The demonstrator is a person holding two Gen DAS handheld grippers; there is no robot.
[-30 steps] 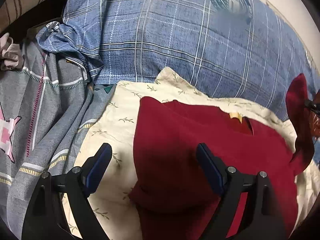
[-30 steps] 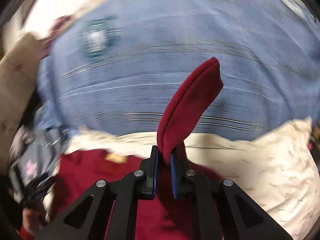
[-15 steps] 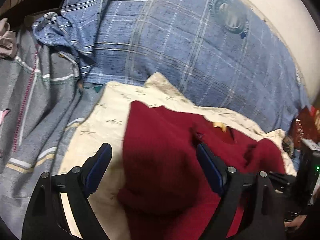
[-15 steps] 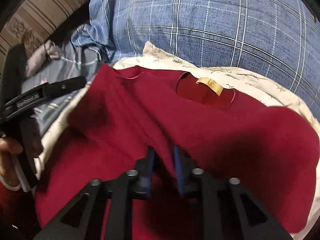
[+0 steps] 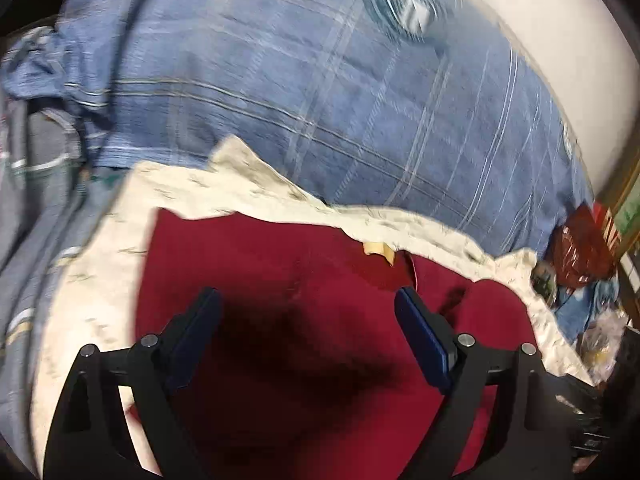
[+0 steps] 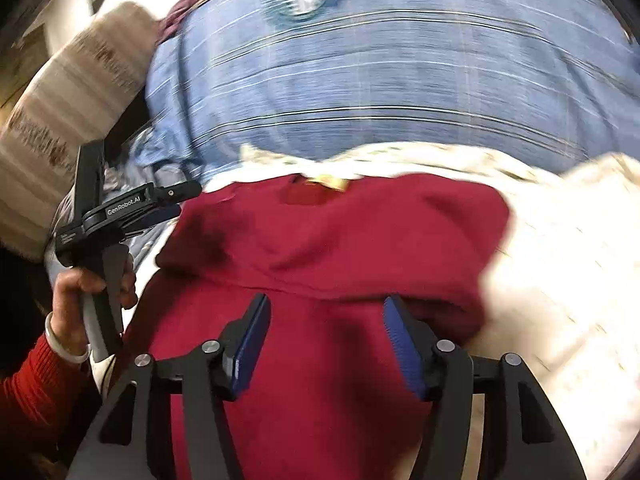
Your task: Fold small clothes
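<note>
The red garment (image 6: 320,248) lies on a cream floral cloth (image 5: 256,184) over the blue plaid bedding (image 5: 280,88). The right gripper (image 6: 325,336) hangs above it, its 2 jaws opening with nothing pinched. The left gripper (image 5: 308,320) is spread wide over the garment, gripping nothing.

A dark red garment (image 5: 304,312) lies on cream cloth with small leafy sprigs (image 5: 100,280), beside a blue plaid cover (image 5: 280,92), and the grippers' pads (image 6: 248,344) are blue.

Right gripper (image 6: 324,340) jaws opening – sleeve released onto red garment (image 6: 320,240) (folded over).
</note>
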